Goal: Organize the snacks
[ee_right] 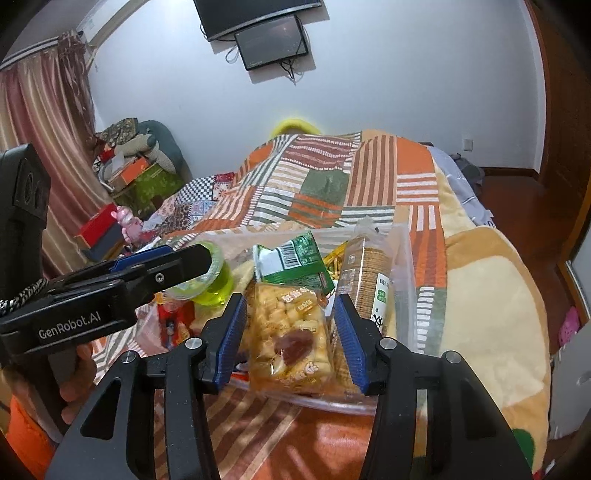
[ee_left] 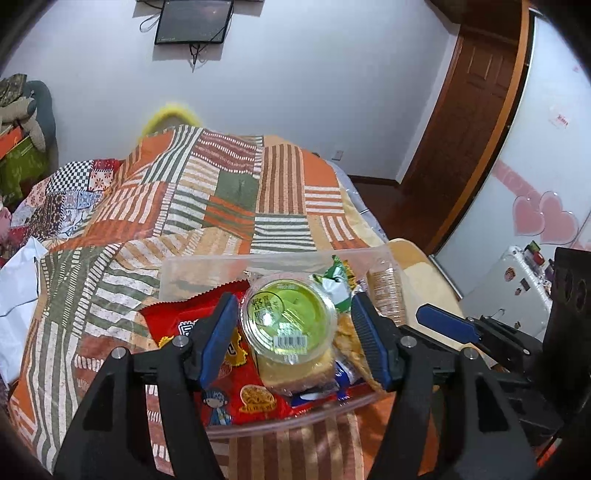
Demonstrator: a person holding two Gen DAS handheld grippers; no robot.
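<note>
Clear plastic bin (ee_left: 207, 266) of snacks on patchwork quilt (ee_left: 207, 192)
Left gripper (ee_left: 293, 325) parted, straddling green-lidded jelly cup (ee_left: 288, 314), pads apart from it; right gripper (ee_right: 291, 328) parted around rice-cracker pack (ee_right: 288, 332), contact uncertain.

Striped patchwork quilt (ee_left: 229, 206), wall-mounted screen (ee_left: 194, 20), wooden door (ee_left: 476, 92), curtain (ee_right: 40, 122)

Snacks in bin (ee_left: 177, 273) on bed (ee_left: 207, 199), jelly cup (ee_left: 290, 319) left of cracker sleeve (ee_left: 386, 291)

Red snack bag (ee_left: 207, 354) partly hidden behind left tool (ee_left: 295, 317).
</note>
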